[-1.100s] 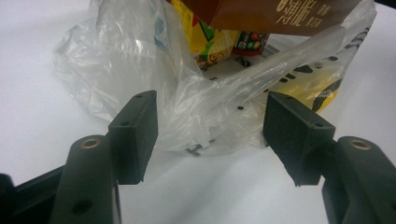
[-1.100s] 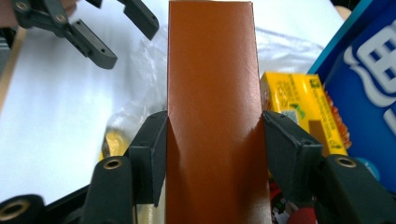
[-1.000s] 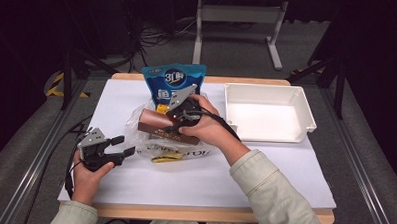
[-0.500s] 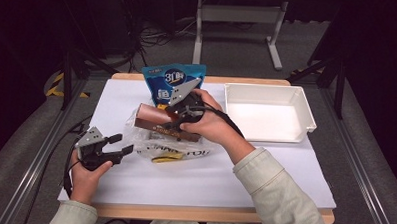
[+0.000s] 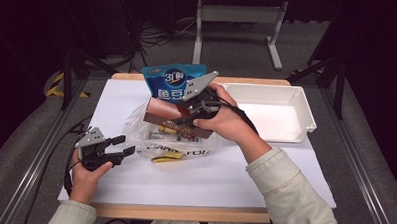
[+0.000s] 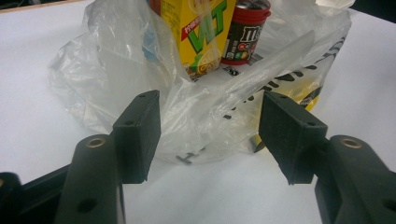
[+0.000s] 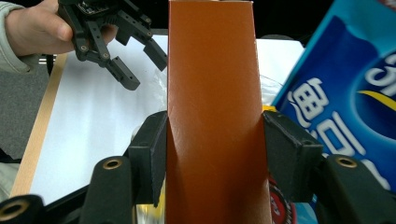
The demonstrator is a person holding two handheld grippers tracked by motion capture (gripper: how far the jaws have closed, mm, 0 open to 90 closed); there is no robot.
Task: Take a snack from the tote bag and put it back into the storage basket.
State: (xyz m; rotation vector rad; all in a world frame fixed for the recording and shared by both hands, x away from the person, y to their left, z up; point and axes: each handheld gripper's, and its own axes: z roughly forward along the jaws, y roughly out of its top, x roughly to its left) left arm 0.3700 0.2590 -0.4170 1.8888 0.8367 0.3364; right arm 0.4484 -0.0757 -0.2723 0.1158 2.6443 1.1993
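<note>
Above the clear plastic bag (image 5: 173, 141) at the middle of the white table (image 5: 224, 173), the right gripper (image 5: 186, 119) grasps a brown carton (image 7: 212, 116), its pads pressed on the two long side faces. The carton hangs over the bag's mouth, lying roughly level in the high view, with a blue snack pouch (image 5: 173, 81) just behind it. It looks like stiff, light cardboard with smooth faces, so I judge a firm squeeze across the narrow width near the middle is the safe hold; too much could dent the walls. An empty white tray (image 5: 297, 103) sits well apart on the right. The left gripper (image 6: 210, 130) is released, its jaws having just closed a little with only a fold of bag film between them. Inside the bag stand a yellow drink carton (image 6: 201, 32) and a candy tube (image 6: 245, 30).
</note>
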